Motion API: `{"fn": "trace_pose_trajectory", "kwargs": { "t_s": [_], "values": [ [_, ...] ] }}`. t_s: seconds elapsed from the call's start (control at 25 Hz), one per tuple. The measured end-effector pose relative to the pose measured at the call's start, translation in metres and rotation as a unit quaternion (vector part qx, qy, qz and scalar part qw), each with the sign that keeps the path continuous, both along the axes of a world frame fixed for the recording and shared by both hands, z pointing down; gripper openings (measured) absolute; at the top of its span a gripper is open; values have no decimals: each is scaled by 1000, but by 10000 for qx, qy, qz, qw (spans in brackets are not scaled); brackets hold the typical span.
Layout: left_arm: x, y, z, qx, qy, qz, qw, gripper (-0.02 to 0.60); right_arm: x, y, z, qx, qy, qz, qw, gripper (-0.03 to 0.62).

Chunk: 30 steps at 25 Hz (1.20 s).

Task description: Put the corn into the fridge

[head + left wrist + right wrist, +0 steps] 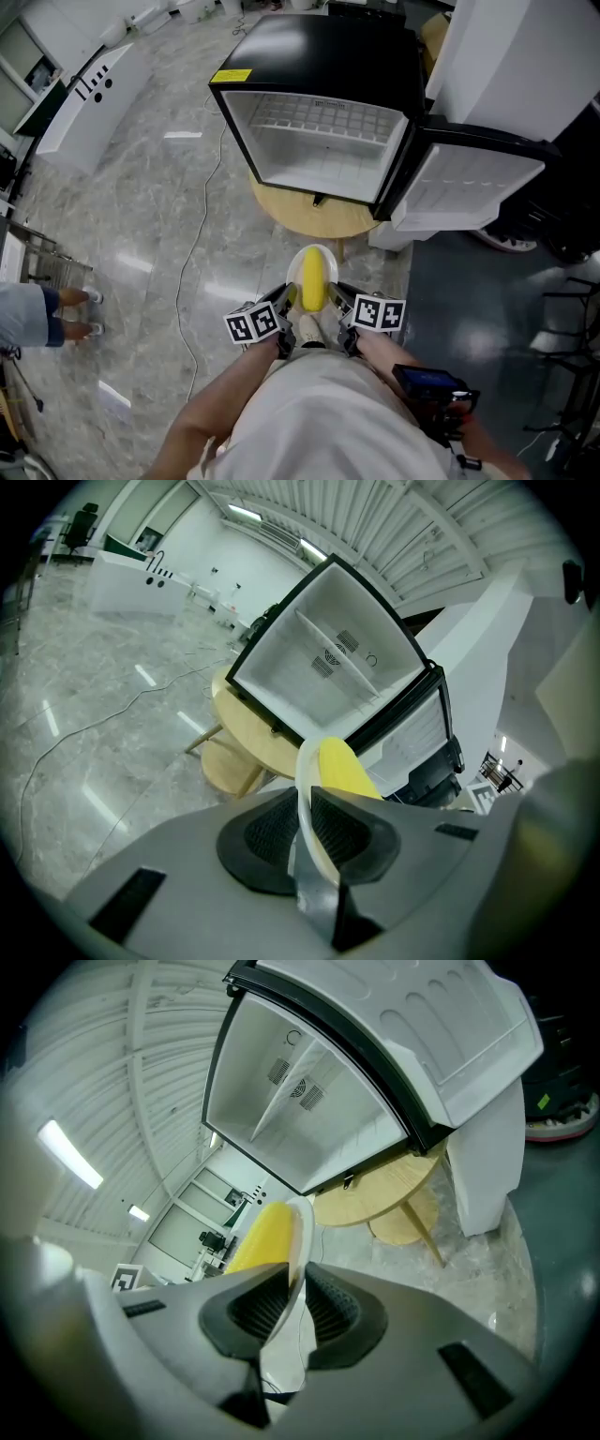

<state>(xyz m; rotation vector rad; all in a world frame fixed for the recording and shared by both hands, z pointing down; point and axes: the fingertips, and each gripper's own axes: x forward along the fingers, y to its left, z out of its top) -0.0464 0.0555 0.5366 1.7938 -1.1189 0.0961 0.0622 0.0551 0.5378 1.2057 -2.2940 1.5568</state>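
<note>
Corn [311, 279] rides plate [312, 250] edge-clamped by left tool [304, 796], right tool [297, 1269].

Shiny grey floor [141, 216] with a thin cord [203, 225]. Round wooden table [309, 216]. Long white counter [94, 103] far left.

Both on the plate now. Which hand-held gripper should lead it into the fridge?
Left, probably. The left hand-held gripper and the right hand-held gripper each clamp the plate carrying the corn, but the door of the fridge stands open on the right side.
</note>
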Motion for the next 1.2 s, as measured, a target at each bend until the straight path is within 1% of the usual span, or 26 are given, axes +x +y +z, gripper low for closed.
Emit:
{"fn": "trace_pose_trajectory", "kwargs": {
  "t_s": [0.28,0.56,0.92,1.2],
  "values": [
    [-7,-31,-2,67,68,41,9999,49,-7,-30,-3,34,124,47,9999,57],
    [-21,-56,-9,167,65,43,9998,49,-21,-55,-9,126,124,70,9998,57],
    [-33,-74,-19,273,67,7,9996,49,-33,-75,-17,177,132,68,9997,57],
    [-45,-84,-16,257,23,-135,9996,49,-45,-86,-13,130,119,-85,9998,57]
  ]
}}
